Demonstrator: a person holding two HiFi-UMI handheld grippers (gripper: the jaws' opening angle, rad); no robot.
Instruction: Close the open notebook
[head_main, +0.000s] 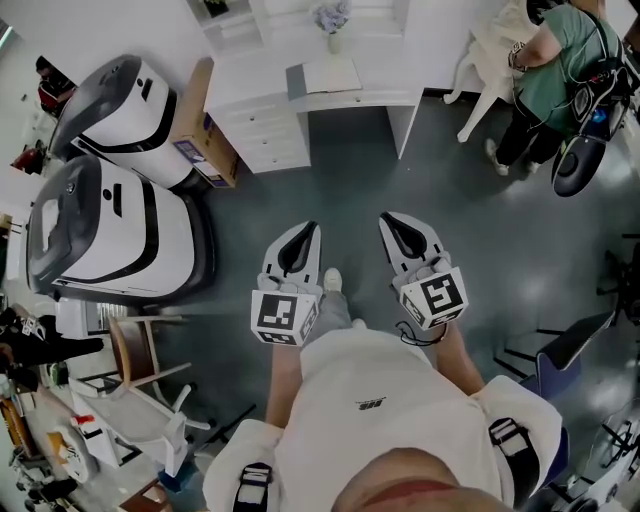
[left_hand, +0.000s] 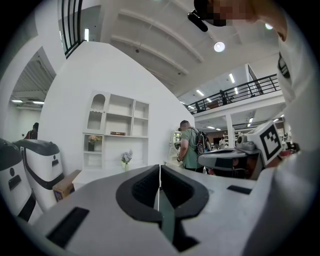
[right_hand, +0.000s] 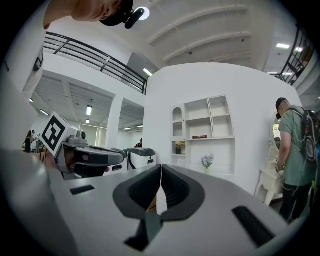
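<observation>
Grey floor (head_main: 350, 190) separates the white counter (head_main: 385, 78) and its notebook (head_main: 322, 77) from the left claw (head_main: 303, 232) and right claw (head_main: 393, 220). Both claws are closed and empty. A person (head_main: 555, 70) stands nearby.

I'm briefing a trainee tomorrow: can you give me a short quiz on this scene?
1. True or false: the left hand-held gripper has its jaws wide apart.
2. The small vase of pale flowers stands on: A the white desk with drawers; B the grey floor; C a chair.
3. What does the right hand-held gripper hold?
Key: 1 false, they are shut; 2 A; 3 nothing, its jaws are shut and empty.
</observation>
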